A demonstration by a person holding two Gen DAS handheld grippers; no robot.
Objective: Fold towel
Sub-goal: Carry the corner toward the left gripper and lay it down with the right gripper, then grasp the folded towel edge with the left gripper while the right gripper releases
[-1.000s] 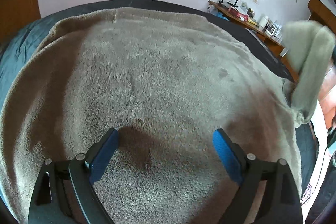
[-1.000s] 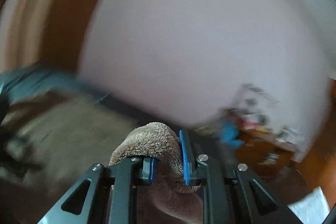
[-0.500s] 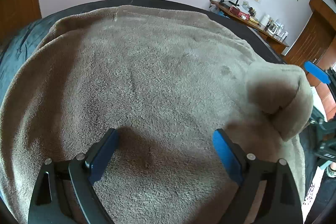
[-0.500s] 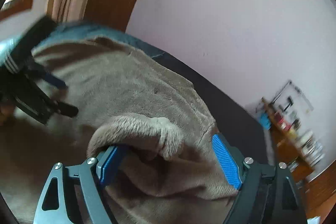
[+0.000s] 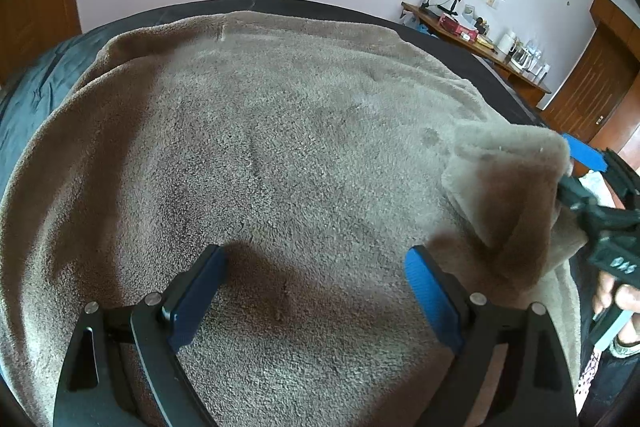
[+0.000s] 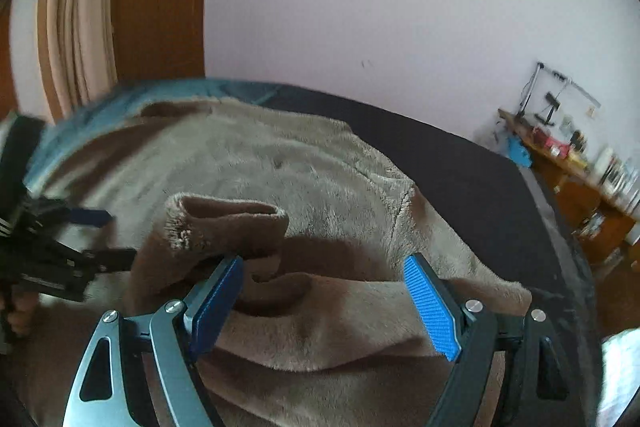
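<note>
Plush grey-brown towel (image 5: 280, 155) covers a dark bed (image 5: 460, 51) in the left wrist view, where the left gripper (image 5: 316, 291) hovers over it, jaws spread and empty. A raised corner fold (image 5: 508, 187) at right hides part of the right gripper (image 5: 592, 187). Beyond stands a cluttered wooden desk (image 5: 472, 35).

Right wrist view: the right gripper's jaws are spread, towel bunched loosely between them, unpinched. A curtain (image 6: 72, 27) hangs far left.
</note>
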